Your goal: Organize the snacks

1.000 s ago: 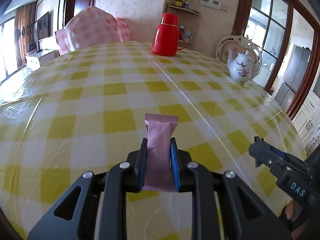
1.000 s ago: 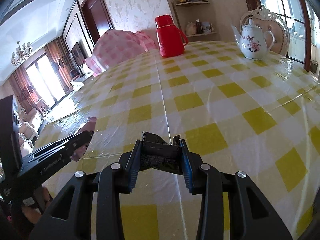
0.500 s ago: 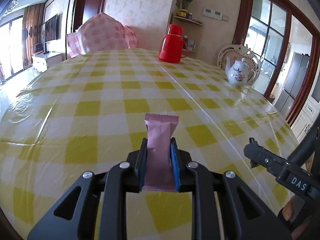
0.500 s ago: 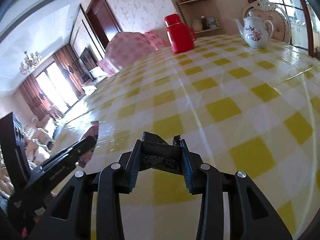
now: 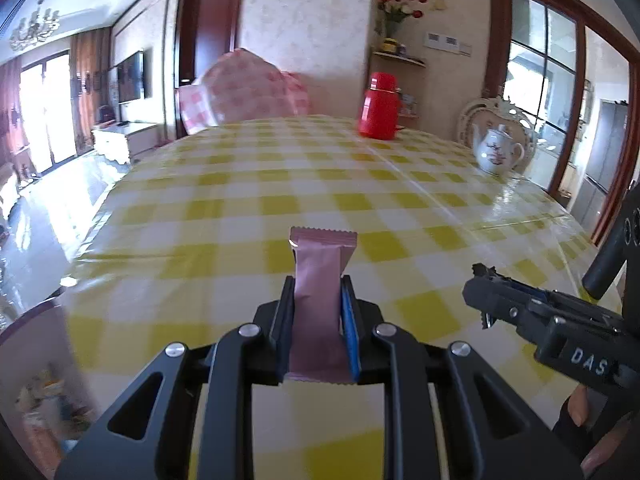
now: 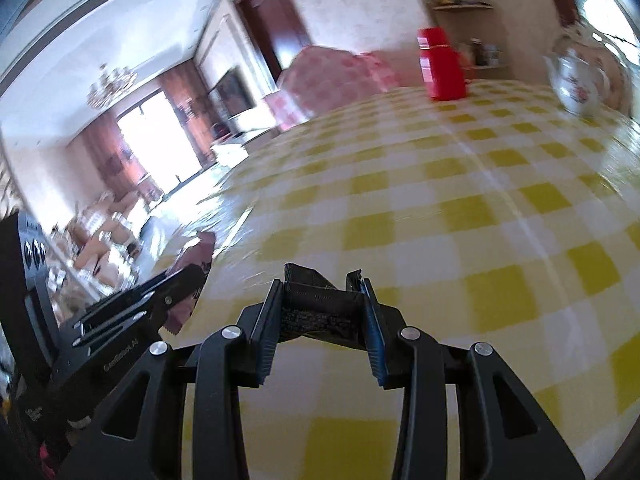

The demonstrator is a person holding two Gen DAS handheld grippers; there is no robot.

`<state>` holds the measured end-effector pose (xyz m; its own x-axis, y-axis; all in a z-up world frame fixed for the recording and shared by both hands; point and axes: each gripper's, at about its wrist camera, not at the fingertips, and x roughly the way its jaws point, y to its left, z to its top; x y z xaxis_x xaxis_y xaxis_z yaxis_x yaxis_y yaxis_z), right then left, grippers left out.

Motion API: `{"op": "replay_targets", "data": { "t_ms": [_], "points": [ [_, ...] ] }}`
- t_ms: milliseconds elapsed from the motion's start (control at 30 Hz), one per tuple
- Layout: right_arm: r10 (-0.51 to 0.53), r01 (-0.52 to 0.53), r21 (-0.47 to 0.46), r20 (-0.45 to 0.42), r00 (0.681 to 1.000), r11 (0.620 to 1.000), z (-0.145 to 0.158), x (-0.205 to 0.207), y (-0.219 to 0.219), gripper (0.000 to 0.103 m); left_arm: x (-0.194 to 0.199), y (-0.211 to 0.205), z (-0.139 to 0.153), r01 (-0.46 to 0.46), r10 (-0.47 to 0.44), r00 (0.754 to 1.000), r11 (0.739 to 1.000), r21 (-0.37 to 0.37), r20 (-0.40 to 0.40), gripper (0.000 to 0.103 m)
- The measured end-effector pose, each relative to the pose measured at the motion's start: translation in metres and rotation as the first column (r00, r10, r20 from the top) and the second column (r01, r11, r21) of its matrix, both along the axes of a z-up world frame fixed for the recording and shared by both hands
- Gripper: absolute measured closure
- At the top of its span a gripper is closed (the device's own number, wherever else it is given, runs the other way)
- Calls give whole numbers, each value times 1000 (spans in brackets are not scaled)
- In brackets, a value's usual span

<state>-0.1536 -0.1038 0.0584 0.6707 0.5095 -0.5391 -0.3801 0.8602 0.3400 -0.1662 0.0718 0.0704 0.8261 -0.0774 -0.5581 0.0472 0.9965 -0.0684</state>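
The yellow-checked tabletop (image 5: 224, 204) is carrying a red flask (image 5: 378, 106) and a teapot (image 5: 497, 151) at its far side. Above its near edge, the left claw (image 5: 318, 300) is pinching an upright pink snack packet (image 5: 320, 300), while the right claw (image 6: 322, 308) is squeezing a crumpled black snack packet (image 6: 320, 306).

Sunlit windows (image 5: 44, 116), chandelier (image 5: 34, 28), wooden door (image 5: 208, 40)

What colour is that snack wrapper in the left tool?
Dusty pink wrapper, clearest in the left wrist view.

Bright window daylight, glare on the tablecloth (image 5: 400, 184), fisheye edges, perhaps motion blur.
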Motion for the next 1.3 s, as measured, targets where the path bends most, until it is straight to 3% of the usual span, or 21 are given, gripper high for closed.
{"op": "replay_targets", "data": {
  "t_ms": [233, 400, 567, 600, 667, 700, 733, 800, 900, 967, 1067, 1167, 1267, 1300],
  "points": [
    [227, -224, -80, 24, 974, 971, 13, -39, 102, 66, -45, 82, 8, -128, 128, 992, 992, 5, -2, 81],
    [413, -402, -157, 41, 910, 902, 22, -69, 191, 66, -76, 167, 19, -264, 264, 964, 964, -11, -3, 81],
    [529, -509, -206, 52, 847, 836, 32, -85, 260, 66, -115, 237, 36, -371, 371, 929, 928, -23, 9, 81],
    [553, -535, -200, 43, 832, 820, 33, -86, 274, 64, -123, 246, 40, -384, 384, 923, 923, -29, 17, 80],
    [583, -567, -190, 40, 811, 802, 34, -89, 294, 55, -139, 260, 47, -388, 390, 920, 920, -47, 30, 58],
    [578, -562, -181, 43, 815, 807, 34, -88, 300, 42, -146, 265, 50, -396, 399, 916, 916, -60, 43, 17],
    [566, -551, -168, 50, 823, 817, 35, -86, 301, 35, -155, 272, 55, -414, 420, 904, 907, -79, 80, 2],
    [536, -526, -125, 60, 842, 841, 35, -81, 296, 21, -171, 280, 65, -441, 453, 880, 891, -113, 144, 2],
    [526, -524, -68, 24, 850, 849, 30, -76, 286, 16, -178, 290, 70, -465, 482, 870, 873, -147, 107, 2],
    [517, -517, -59, -16, 856, 854, 23, -76, 276, 16, -181, 297, 68, -518, 533, 842, 842, -150, 85, 2],
    [544, -551, -100, -94, 834, 828, 10, -81, 277, 16, -182, 300, 63, -578, 592, 804, 799, -165, 52, 2],
    [527, -543, -175, -135, 839, 821, -4, -97, 277, 16, -179, 306, 53, -619, 630, 776, 762, -191, -3, 2],
    [486, -520, -234, -187, 854, 822, -13, -104, 281, 16, -152, 298, 37, -581, 570, 813, 808, -97, -119, 2],
    [459, -500, -271, -204, 865, 822, -16, -104, 282, 16, -147, 294, 34, -579, 567, 812, 813, -69, -137, 2]
  ]
}}
